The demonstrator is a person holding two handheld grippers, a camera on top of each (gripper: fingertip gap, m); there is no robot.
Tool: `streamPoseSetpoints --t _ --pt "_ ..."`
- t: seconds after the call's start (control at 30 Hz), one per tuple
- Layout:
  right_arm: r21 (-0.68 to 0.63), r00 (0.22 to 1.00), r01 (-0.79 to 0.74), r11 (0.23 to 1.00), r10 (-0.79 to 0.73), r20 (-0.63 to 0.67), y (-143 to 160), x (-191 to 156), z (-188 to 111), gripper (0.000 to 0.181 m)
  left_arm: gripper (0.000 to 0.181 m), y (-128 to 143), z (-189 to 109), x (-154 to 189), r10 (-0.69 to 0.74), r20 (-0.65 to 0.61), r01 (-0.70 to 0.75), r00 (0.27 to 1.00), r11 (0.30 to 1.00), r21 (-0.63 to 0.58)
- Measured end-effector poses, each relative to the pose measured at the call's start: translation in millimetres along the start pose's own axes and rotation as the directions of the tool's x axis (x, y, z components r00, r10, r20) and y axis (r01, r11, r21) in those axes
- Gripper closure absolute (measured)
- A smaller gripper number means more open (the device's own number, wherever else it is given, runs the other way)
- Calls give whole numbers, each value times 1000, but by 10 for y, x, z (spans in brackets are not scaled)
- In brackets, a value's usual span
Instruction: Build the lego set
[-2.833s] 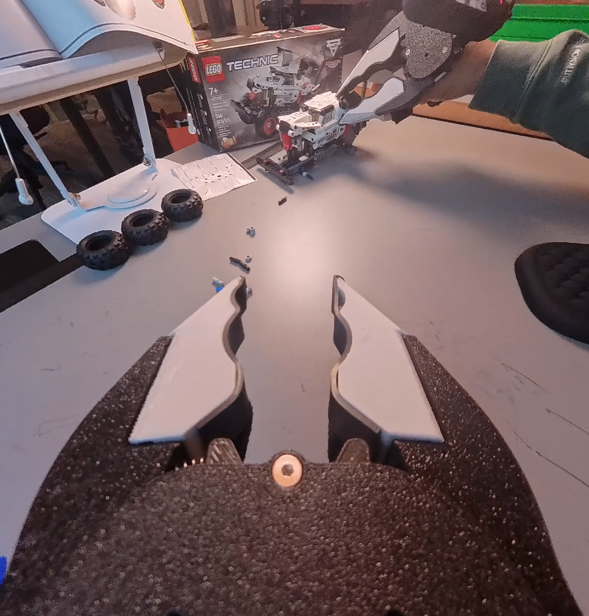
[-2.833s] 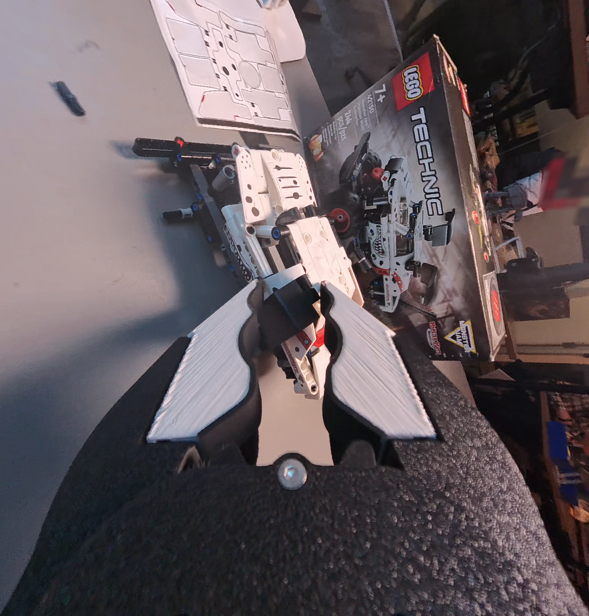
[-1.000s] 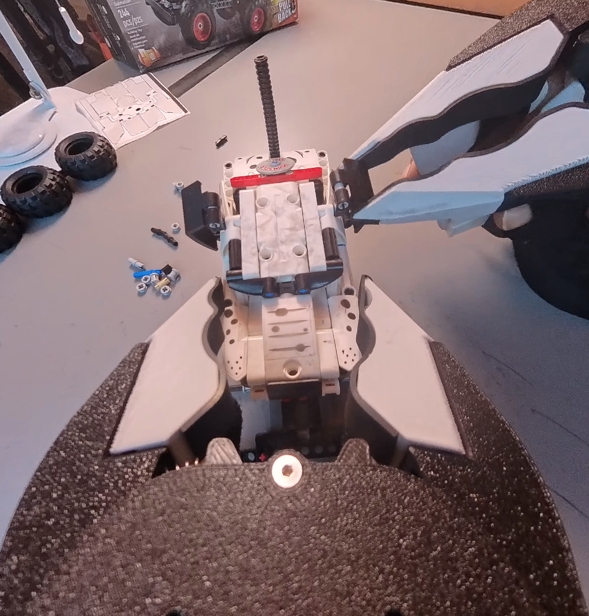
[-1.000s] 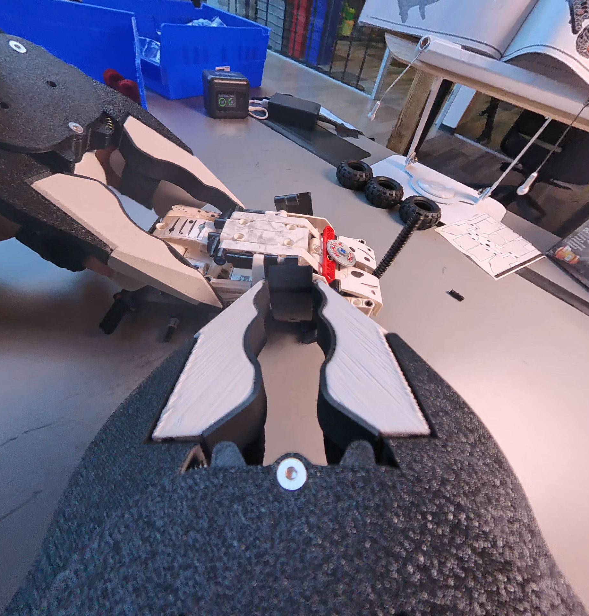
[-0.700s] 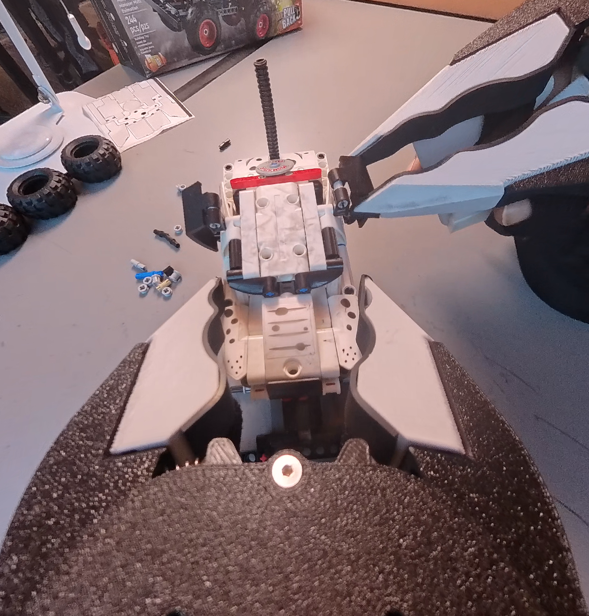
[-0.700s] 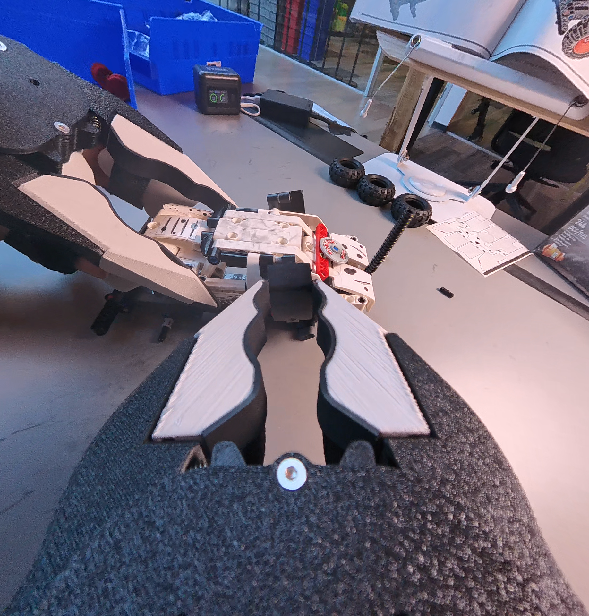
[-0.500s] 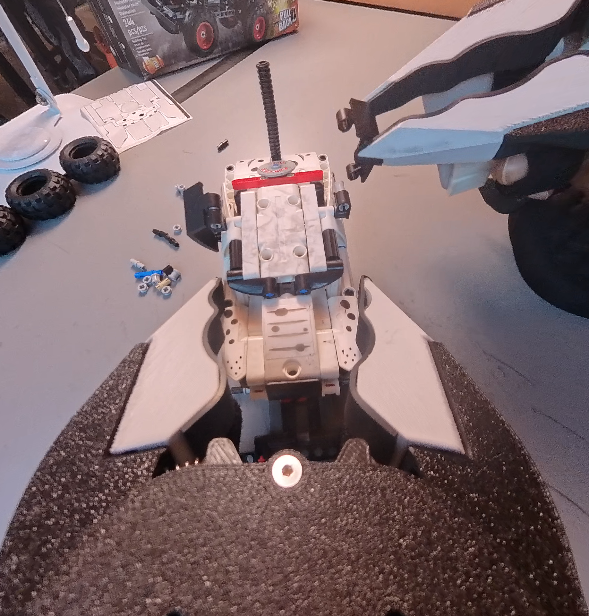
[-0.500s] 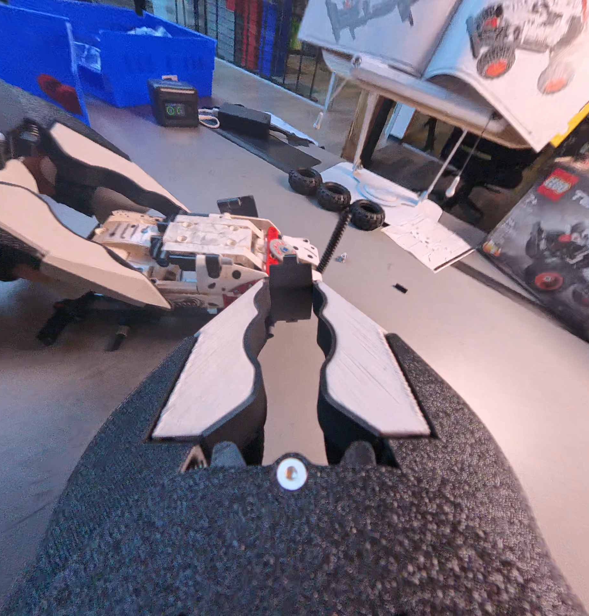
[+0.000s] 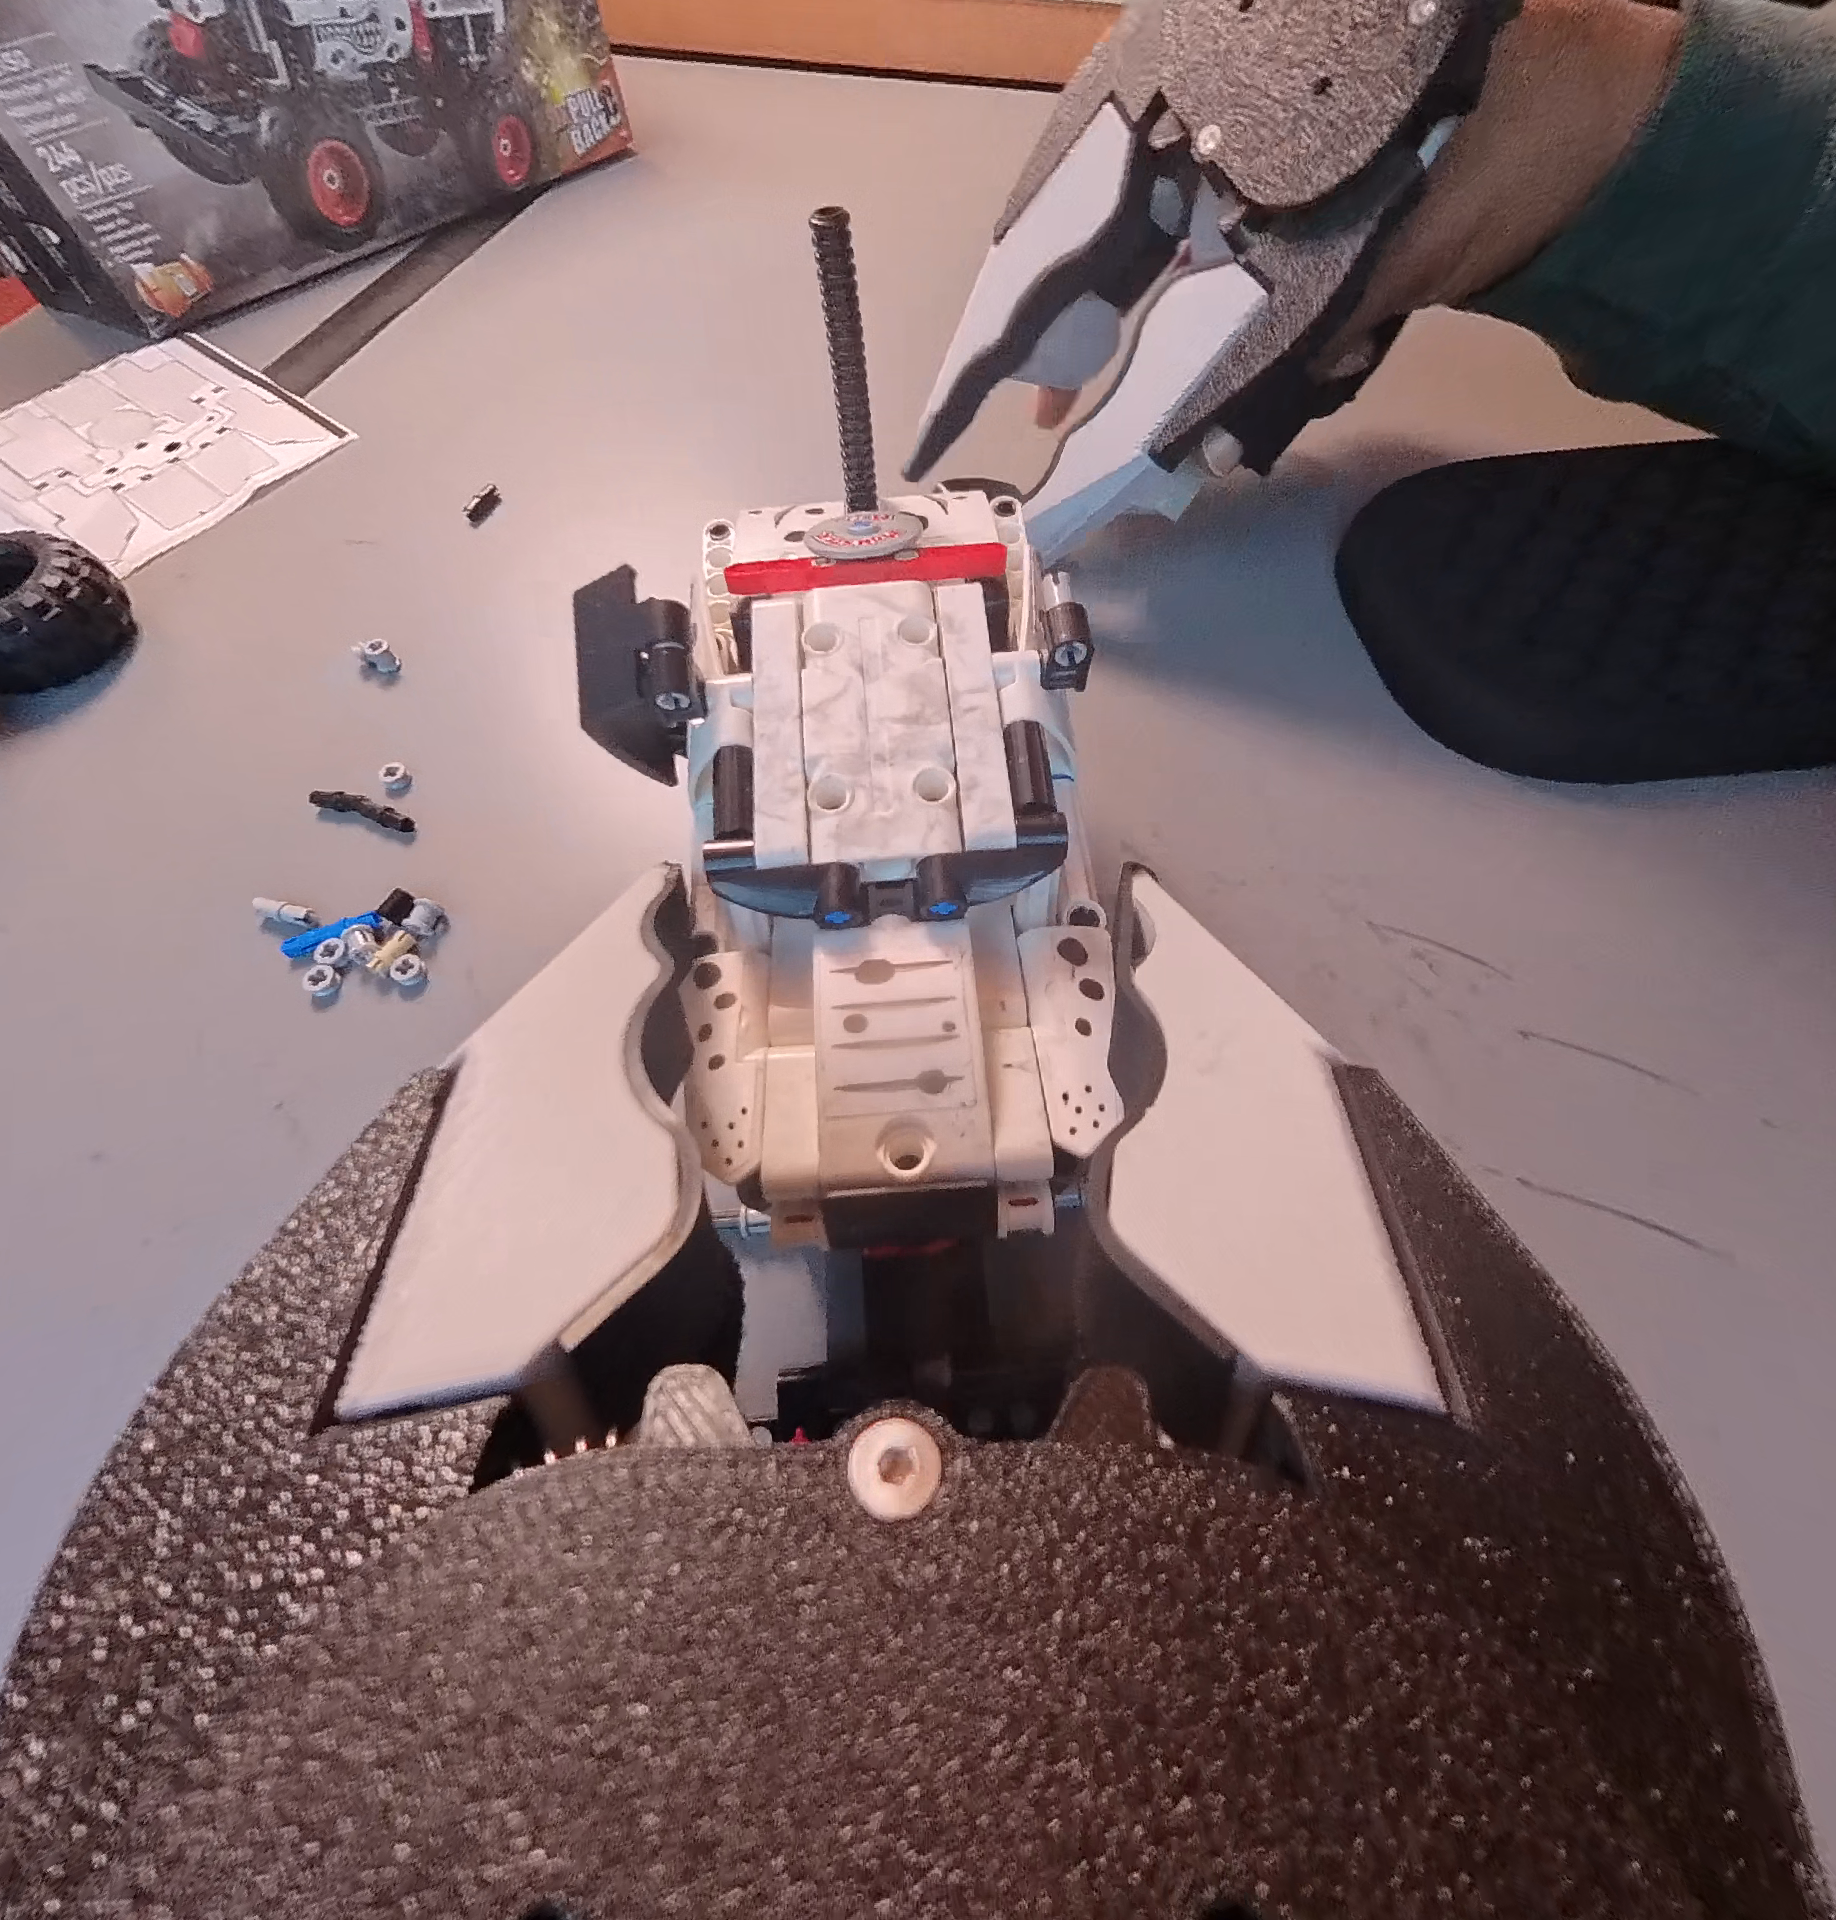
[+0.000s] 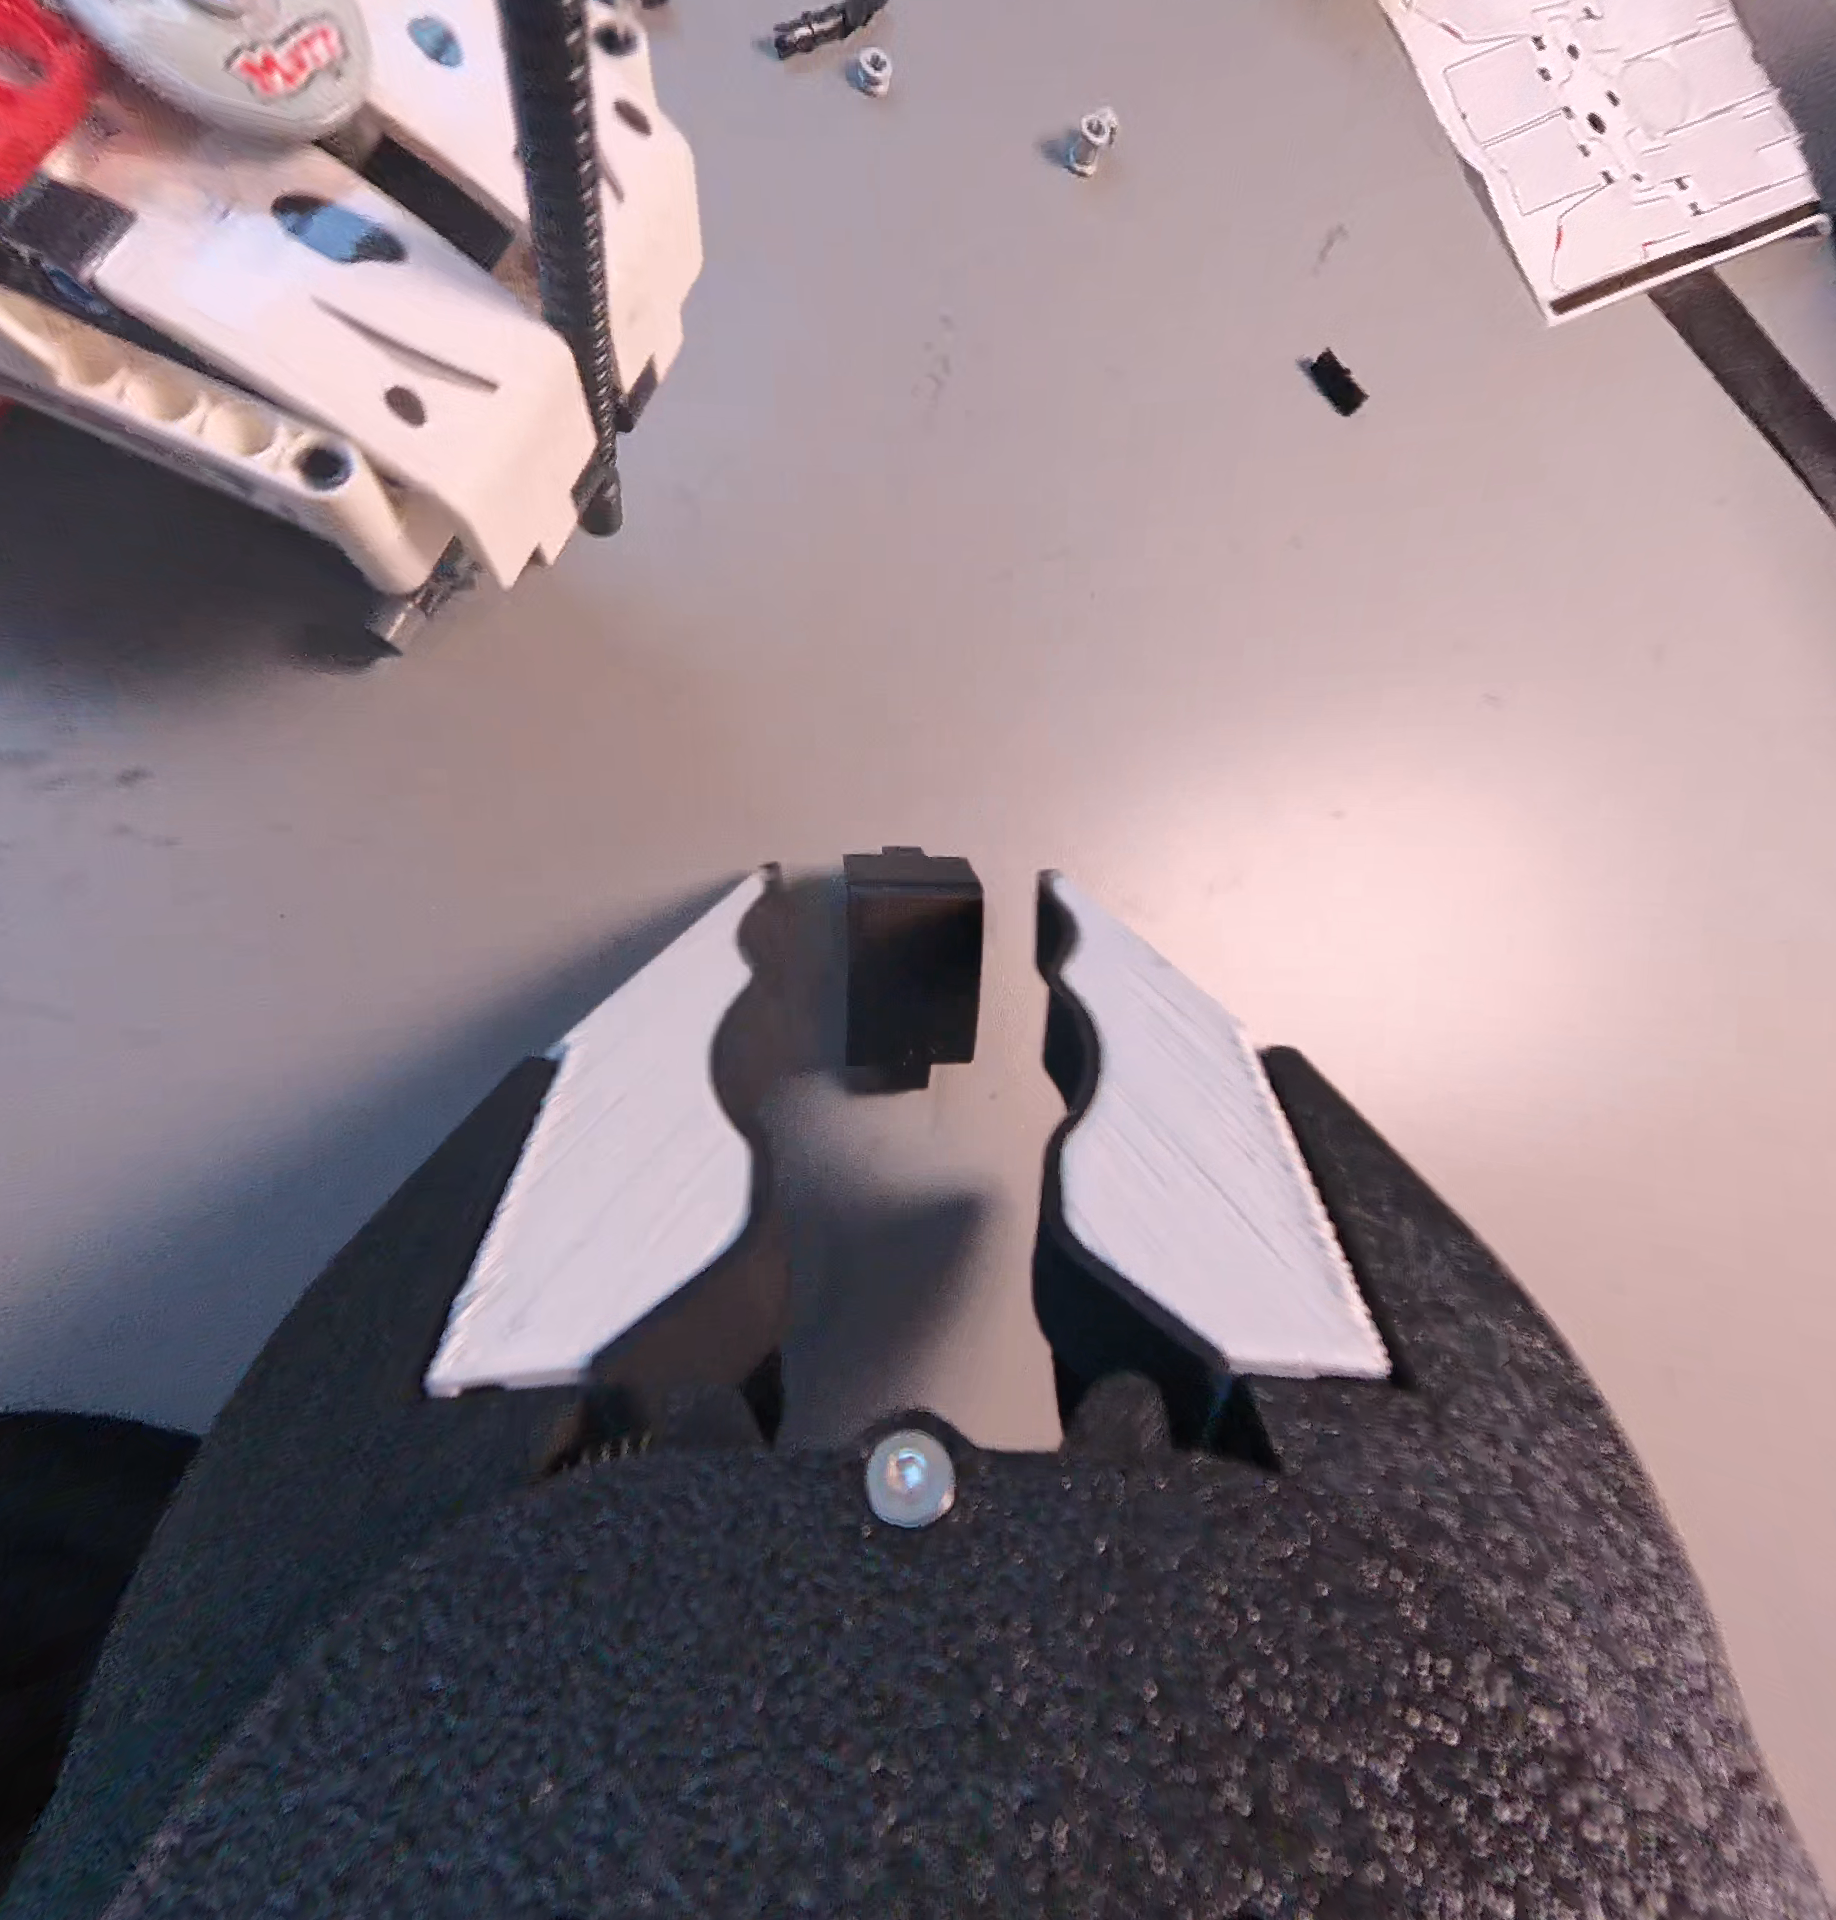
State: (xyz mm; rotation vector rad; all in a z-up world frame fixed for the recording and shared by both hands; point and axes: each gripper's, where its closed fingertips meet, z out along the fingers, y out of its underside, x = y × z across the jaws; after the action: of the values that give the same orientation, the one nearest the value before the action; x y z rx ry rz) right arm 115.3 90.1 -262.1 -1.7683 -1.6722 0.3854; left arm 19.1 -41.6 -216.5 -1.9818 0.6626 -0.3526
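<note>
The white spotted lego truck body (image 9: 883, 748) has a red bar, a grey disc and an upright black ribbed rod (image 9: 846, 343). My left gripper (image 9: 898, 883) is shut on its front end and holds it level. A black flap (image 9: 623, 675) is hinged on its left side. My right gripper (image 10: 903, 878) is open and points down at the table. A loose black flap piece (image 10: 912, 966) lies between its fingers without touching them. That gripper (image 9: 981, 488) also shows in the left wrist view just behind the truck. The truck's rear (image 10: 322, 260) fills the upper left of the right wrist view.
The set's box (image 9: 270, 135) stands at the far left, with a sticker sheet (image 9: 135, 468) and black tyres (image 9: 31, 613) in front of it. Small pins and bushes (image 9: 358, 935) lie left of the truck. A black textured pad (image 9: 1620, 623) lies on the right. Left tips to right tips: about 20 centimetres.
My right gripper pulled the black flap off the truck's right side, swung down toward the table and opened, letting the piece go. My left gripper kept hold of the truck.
</note>
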Motion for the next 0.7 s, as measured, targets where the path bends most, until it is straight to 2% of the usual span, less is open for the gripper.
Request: streamPoseSetpoints --t 0.03,0.1,0.17,0.23,0.33,0.43,0.5,0.63,0.7 --pt "20 999 -17 1000 16 31 -47 17 -23 125 102 9 -19 20 7 -18 -7 1000 1000 3" --pt "143 991 -49 989 31 126 -316 66 -186 120 102 32 -68 77 30 -67 -29 997 1000 9" --pt "306 960 -45 951 -44 277 -704 13 -454 127 102 62 -137 176 59 -149 -57 987 998 18" --pt "416 892 -7 909 -183 414 -998 -119 -665 139 103 89 -222 311 84 -253 -78 964 996 34" --pt "436 771 75 897 -329 545 -1222 -340 -656 156 106 111 -338 430 71 -353 -63 933 997 34" --pt "412 616 159 897 -417 668 -1265 -717 -501 159 98 88 -417 374 35 -323 -35 946 999 7" --pt "409 543 214 887 -457 705 -1249 -937 -377 158 91 37 -435 378 27 -280 -31 960 999 -10" --pt "439 448 262 860 -511 734 -1230 -1220 -281 160 90 41 -277 464 69 -217 -86 974 994 -71" --pt "466 431 268 843 -538 725 -1250 -1286 -285 165 98 105 -184 458 67 -204 -92 977 989 -115"
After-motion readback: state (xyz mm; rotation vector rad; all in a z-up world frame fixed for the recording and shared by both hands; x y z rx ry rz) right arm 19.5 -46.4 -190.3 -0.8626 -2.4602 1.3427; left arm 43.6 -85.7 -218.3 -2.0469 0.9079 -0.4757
